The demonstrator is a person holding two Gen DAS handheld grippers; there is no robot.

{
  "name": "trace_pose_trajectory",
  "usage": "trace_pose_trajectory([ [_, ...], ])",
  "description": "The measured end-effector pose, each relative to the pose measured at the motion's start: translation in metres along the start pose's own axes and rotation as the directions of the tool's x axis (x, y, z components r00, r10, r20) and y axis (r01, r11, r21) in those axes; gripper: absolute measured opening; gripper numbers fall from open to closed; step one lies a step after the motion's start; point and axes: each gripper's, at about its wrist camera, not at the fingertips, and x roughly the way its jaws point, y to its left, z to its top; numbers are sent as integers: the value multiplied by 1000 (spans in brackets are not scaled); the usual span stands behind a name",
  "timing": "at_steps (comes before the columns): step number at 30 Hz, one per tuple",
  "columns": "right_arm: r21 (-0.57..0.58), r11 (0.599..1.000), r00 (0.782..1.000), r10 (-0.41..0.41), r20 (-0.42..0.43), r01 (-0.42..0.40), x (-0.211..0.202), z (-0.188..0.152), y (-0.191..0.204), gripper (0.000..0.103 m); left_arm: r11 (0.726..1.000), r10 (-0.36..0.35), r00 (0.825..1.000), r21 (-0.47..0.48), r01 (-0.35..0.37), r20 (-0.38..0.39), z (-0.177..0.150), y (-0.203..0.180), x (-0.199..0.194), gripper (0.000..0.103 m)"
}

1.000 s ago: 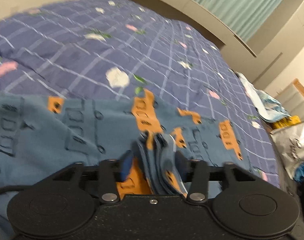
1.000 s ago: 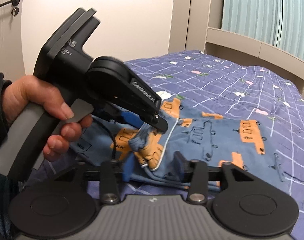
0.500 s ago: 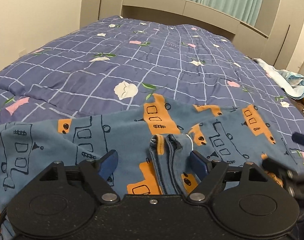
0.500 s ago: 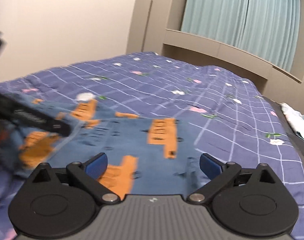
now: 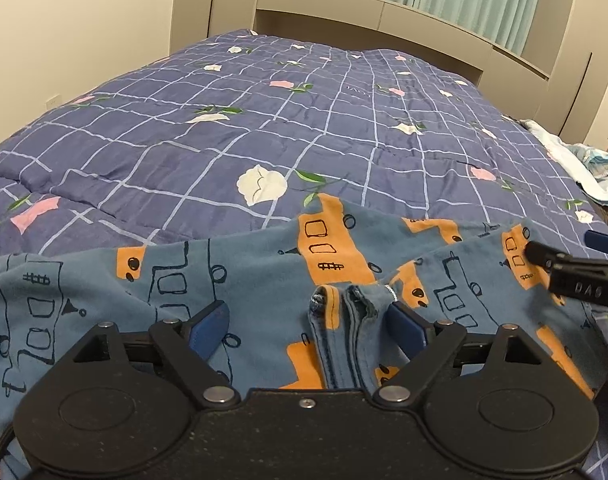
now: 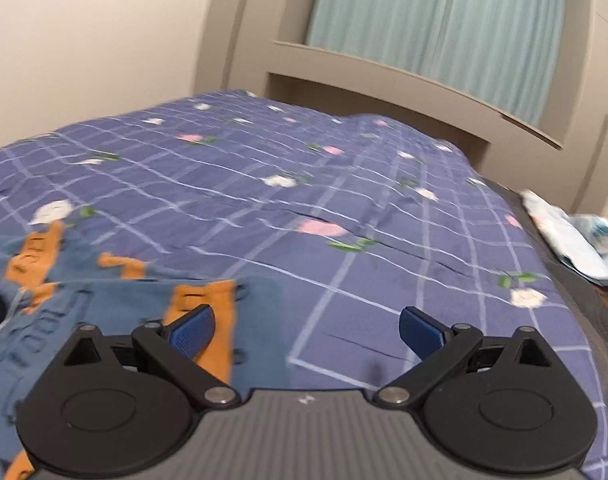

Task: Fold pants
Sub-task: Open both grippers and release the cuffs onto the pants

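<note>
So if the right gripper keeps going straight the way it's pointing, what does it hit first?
Probably the quilt: the open right gripper points down at bare bedcover just right of the pants, with nothing between. Depth is uncertain.

Both claws are showing black linkages, silver pivot screws and blue pads: left claw (image 5: 306,322), right claw (image 6: 306,330).

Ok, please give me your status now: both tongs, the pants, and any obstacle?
Left tongs just opened, bunched cuffs loose between them. Right tongs open, empty. Pants lying on the quilt. No obstacle.
</note>
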Motion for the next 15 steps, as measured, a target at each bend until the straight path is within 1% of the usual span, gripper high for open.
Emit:
trace_pose_trajectory([
  [3,44,999,999,-19,-28,21,-4,-7,-10,101,1000,5,1000,1,-5,-5,-3,1,-5,88],
  [7,64,997,999,-37,-40,39,-19,-17,-16,102,1000,18,1000,5,-18,-12,-12,-1,-18,88],
  [15,83,995,996,-53,-70,58,-53,-40,-20,103,995,30,1000,100,-29,-2,-38,-11,-51,91],
])
